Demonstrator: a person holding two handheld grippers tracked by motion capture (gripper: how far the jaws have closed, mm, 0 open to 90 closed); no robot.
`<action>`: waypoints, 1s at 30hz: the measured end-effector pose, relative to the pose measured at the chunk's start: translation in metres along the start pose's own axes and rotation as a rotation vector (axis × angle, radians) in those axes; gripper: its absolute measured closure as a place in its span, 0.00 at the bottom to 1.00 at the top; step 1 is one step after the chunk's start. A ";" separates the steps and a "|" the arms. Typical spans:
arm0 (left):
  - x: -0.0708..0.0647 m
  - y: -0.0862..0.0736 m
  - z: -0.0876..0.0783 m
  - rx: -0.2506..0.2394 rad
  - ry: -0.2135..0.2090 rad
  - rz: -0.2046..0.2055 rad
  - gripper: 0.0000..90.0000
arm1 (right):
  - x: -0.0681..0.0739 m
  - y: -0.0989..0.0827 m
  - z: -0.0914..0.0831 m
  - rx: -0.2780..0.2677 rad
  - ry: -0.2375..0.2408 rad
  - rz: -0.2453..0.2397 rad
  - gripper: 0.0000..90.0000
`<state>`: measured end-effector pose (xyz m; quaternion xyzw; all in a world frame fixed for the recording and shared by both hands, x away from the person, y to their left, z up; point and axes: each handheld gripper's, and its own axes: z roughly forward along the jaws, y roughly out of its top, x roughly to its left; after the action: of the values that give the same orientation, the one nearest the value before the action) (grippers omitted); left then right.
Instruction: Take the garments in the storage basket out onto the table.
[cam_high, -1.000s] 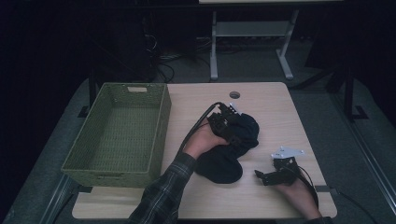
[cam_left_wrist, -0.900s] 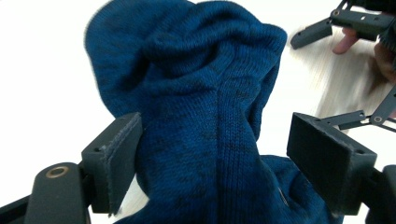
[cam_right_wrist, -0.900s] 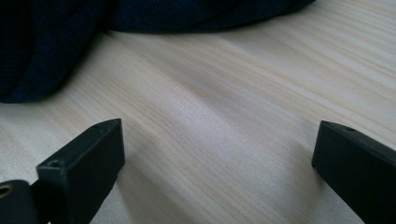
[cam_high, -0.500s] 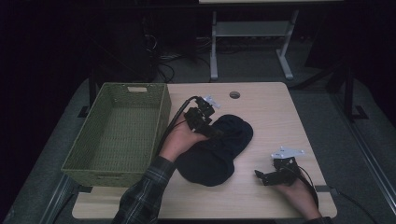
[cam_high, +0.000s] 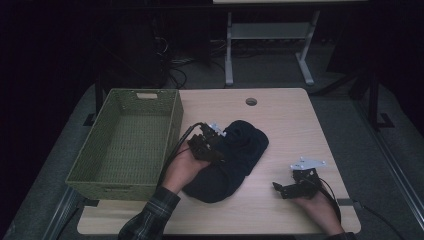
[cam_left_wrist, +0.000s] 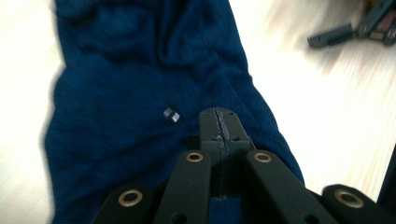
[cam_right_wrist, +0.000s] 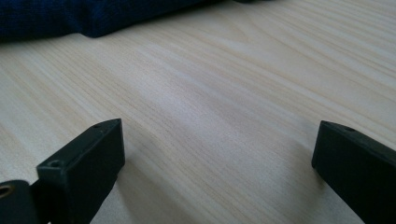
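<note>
A dark blue knitted garment (cam_high: 235, 160) lies crumpled at the middle of the wooden table (cam_high: 290, 125). My left gripper (cam_high: 216, 149) lies on its left part, beside the basket. In the left gripper view the jaws have just been closing; they now meet at the tip (cam_left_wrist: 219, 116), where folds of the blue cloth (cam_left_wrist: 140, 93) run in and a pinch of it is caught. A small grey tag (cam_left_wrist: 171, 114) sits on the cloth. My right gripper (cam_high: 282, 190) rests on the table at the front right, open, with bare wood (cam_right_wrist: 210, 116) between its fingers.
A green woven basket (cam_high: 172, 125) stands at the table's left with nothing in it. A round cable hole (cam_high: 251, 101) is near the far edge. The garment's edge (cam_right_wrist: 93, 23) lies beyond the right gripper.
My left hand has slid left towards the basket, and the garment has shifted left with it and spread out longer. The right hand has stayed where it was.
</note>
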<state>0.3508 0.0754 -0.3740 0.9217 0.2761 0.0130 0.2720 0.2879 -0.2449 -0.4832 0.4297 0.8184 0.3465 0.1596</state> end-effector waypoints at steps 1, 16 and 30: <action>-0.001 -0.004 0.005 0.007 0.004 -0.007 1.00 | 0.000 0.000 0.000 0.000 0.000 0.000 0.02; 0.001 -0.042 0.053 0.130 0.031 -0.037 1.00 | 0.000 0.000 0.000 0.000 0.000 0.000 0.02; -0.025 -0.033 0.067 0.098 -0.067 0.022 1.00 | 0.000 0.000 0.000 0.001 0.000 0.000 0.02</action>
<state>0.3249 0.0528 -0.4444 0.9368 0.2571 -0.0283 0.2356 0.2879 -0.2449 -0.4832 0.4299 0.8185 0.3463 0.1591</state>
